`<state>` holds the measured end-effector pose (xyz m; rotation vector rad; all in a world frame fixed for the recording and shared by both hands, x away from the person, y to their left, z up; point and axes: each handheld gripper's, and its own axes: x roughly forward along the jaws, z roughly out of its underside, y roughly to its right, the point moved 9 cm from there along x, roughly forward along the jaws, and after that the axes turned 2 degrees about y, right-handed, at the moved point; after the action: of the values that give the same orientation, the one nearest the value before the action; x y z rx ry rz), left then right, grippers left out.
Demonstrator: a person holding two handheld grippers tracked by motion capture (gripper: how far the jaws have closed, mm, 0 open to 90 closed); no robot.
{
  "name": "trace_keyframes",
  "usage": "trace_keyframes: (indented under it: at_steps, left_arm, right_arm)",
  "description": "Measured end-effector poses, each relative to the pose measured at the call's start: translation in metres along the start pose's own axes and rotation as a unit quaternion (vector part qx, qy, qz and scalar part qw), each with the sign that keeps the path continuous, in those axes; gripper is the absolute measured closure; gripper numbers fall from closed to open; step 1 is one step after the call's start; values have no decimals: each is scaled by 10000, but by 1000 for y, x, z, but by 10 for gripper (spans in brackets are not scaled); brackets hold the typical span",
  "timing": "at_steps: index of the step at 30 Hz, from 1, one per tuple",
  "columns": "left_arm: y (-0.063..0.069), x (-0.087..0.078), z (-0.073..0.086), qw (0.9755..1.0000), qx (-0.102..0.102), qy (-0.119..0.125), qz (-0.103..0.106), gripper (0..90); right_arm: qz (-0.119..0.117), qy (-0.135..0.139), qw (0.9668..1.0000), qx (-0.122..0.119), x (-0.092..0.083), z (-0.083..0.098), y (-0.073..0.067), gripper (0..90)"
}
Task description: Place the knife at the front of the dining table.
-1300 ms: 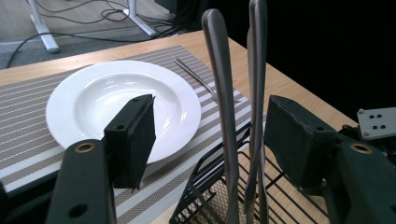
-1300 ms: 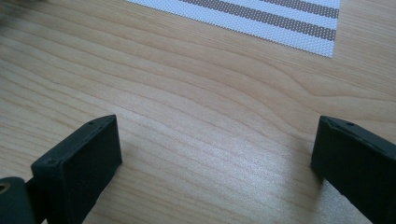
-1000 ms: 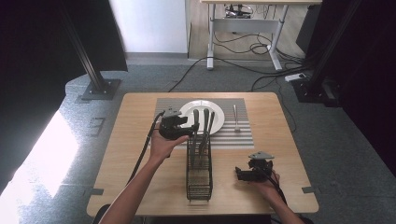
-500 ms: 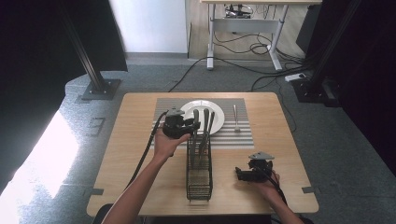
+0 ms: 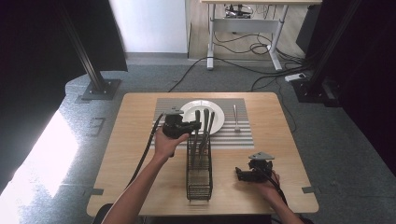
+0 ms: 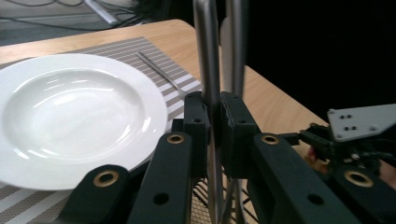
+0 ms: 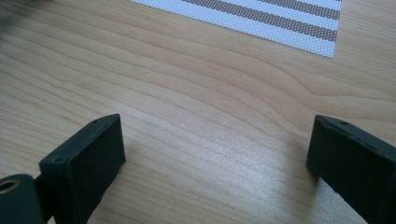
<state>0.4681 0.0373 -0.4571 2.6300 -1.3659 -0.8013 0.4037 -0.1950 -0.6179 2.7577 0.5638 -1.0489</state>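
Note:
A black wire rack (image 5: 199,173) stands mid-table with metal utensils upright in its far end. My left gripper (image 5: 190,126) (image 6: 212,119) reaches in from the left. Its jaws have just been closing and now press on one upright utensil handle (image 5: 197,122) (image 6: 204,51). A second handle (image 6: 239,42) rises just behind it. Beyond the rack a white plate (image 5: 191,109) (image 6: 70,107) lies on the striped placemat (image 5: 243,135). My right gripper (image 5: 239,174) (image 7: 217,154) rests on the wood near the front right, open, with only bare table between its jaws.
A single utensil (image 5: 236,116) (image 6: 159,70) lies on the placemat right of the plate. The left gripper's cable (image 5: 144,154) trails back along the forearm. The table's front edge (image 5: 205,212) is close behind the rack and the right hand.
The left gripper's jaws have closed onto the utensil handle. Both hands have stayed where they were.

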Motion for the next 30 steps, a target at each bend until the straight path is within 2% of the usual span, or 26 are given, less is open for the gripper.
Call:
trace_keyframes:
  at_steps: [1, 5, 7, 11, 16, 23, 30]
  left_arm:
    - [0, 0, 0, 10000, 0, 0, 0, 825]
    - [7, -2, -3, 9997, -8, 134, 228, 836]
    - [8, -3, -3, 9996, 22, 153, 241, 837]
    - [11, -9, -8, 9988, -52, 269, 394, 839]
    - [14, -20, -15, 9982, -14, 452, 404, 839]
    - [11, -39, -27, 9970, 26, 721, 285, 840]
    - [8, -64, -43, 9936, -11, 1099, 245, 840]
  right_arm:
    - [0, 0, 10000, 0, 0, 0, 0, 42]
    - [-1, 2, 10000, -4, 0, 0, 0, 44]
    - [-4, 4, 10000, -7, 0, 0, 0, 45]
    - [-6, 4, 10000, 0, 0, 0, 0, 47]
    - [-6, 4, 10000, -1, 0, 0, 0, 47]
    - [-5, 5, 10000, -2, 0, 0, 0, 47]
    - [-11, -2, 10000, -1, 0, 0, 0, 46]
